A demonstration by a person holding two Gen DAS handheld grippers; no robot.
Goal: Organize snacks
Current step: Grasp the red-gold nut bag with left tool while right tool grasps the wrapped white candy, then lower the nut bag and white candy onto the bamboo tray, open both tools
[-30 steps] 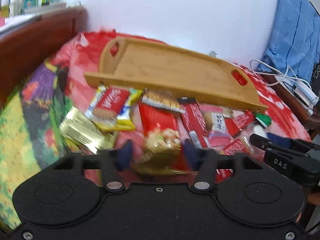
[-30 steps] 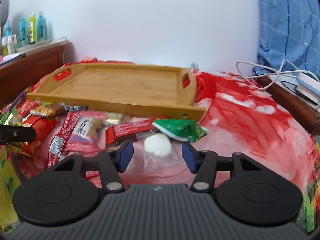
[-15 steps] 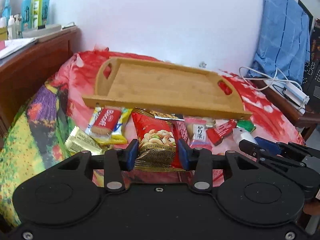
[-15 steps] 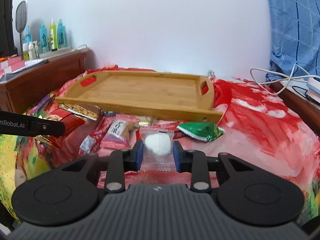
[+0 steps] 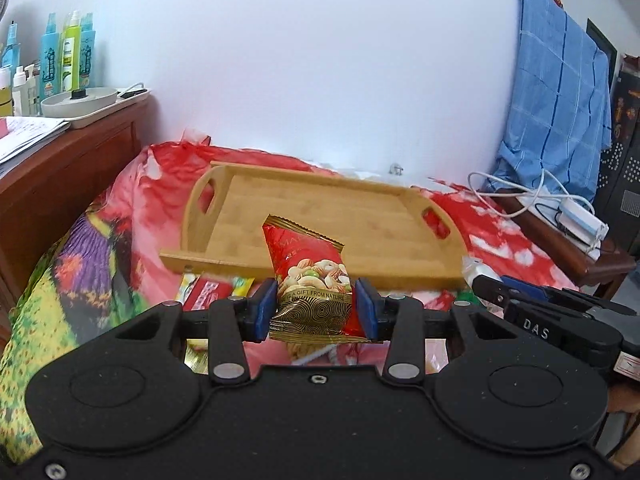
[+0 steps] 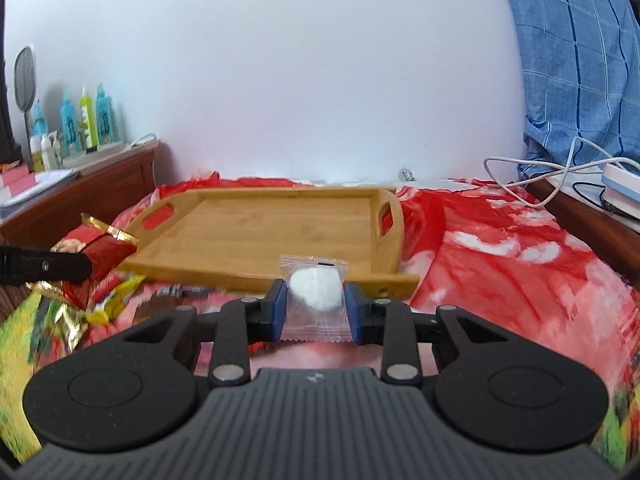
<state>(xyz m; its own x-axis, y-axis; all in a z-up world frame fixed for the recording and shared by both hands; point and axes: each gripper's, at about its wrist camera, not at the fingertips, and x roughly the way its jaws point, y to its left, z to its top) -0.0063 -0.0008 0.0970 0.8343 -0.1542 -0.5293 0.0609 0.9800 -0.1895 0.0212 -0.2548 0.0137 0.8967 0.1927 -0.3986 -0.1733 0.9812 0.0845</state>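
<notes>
Your left gripper (image 5: 316,308) is clamped on a red and gold nut packet (image 5: 310,280), the blue pads pinching its lower half so the top stands free and upright. That low grip leaves the packet's sealed upper edge leading, which should let you lay it flat once you reach the wooden tray (image 5: 320,220), which lies at 12 o'clock from the gripper on the red bedspread (image 5: 500,232).

Your right gripper (image 6: 316,308) has just been closing and now pinches a clear wrapper with a white sweet (image 6: 316,290) inside; the pads squeeze the film on both sides of the white lump rather than crushing it, a sensible hold for something soft. The tray sits at 12 o'clock here too, its near rim just beyond the fingertips and its floor bare.

Both packets hang clear of the bed. In the left view the right gripper shows at 3 o'clock, so the two are side by side and close; keep them from crossing as you go forward.

More snacks (image 6: 108,292) lie loose on the bed at 9 o'clock in the right view, in front of the tray's near wall, so I judge the sorting has barely begun. A flimsy wrapper can slip, so carry it level.
</notes>
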